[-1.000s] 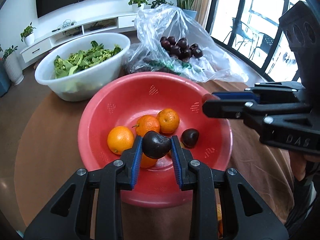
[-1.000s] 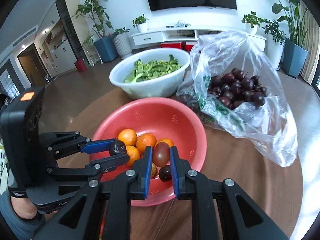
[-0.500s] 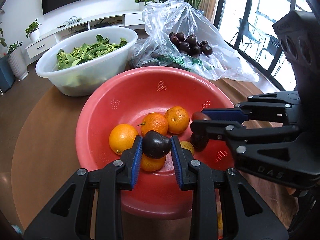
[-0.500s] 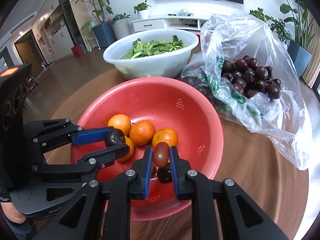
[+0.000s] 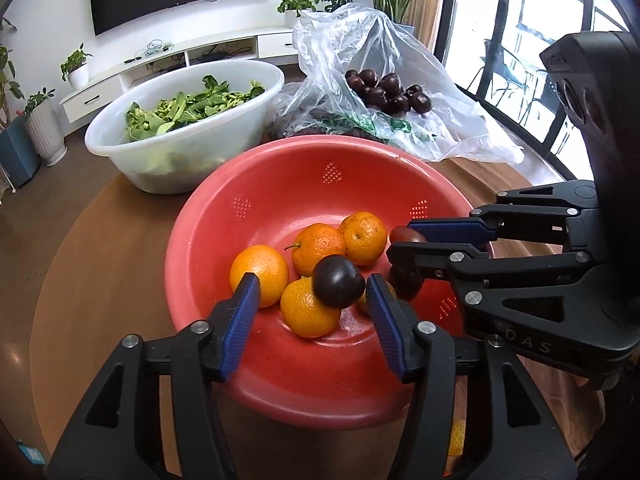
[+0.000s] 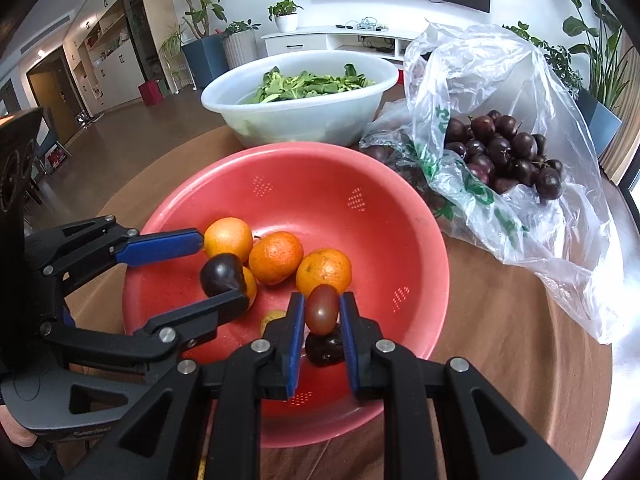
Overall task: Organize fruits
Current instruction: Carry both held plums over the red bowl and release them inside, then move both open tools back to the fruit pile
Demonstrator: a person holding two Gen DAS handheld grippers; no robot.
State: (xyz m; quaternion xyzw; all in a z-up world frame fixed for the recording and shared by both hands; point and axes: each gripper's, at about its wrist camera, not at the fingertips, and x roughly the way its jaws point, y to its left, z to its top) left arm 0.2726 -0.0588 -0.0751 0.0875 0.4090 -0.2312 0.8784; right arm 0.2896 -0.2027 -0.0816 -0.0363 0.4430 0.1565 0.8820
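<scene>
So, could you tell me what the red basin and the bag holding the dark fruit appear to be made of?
The red basin looks like moulded plastic, semi-matte, with clusters of small drain holes in its wall. The bag appears to be thin clear plastic film: crinkled, glossy, see-through, with green print.

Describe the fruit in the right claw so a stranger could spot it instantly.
Find the red bowl in front of the white bowl of greens. Over its near side, the right claw pinches a small oval fruit. It is reddish-brown, unlike the oranges behind it and the darker plum beneath.
</scene>
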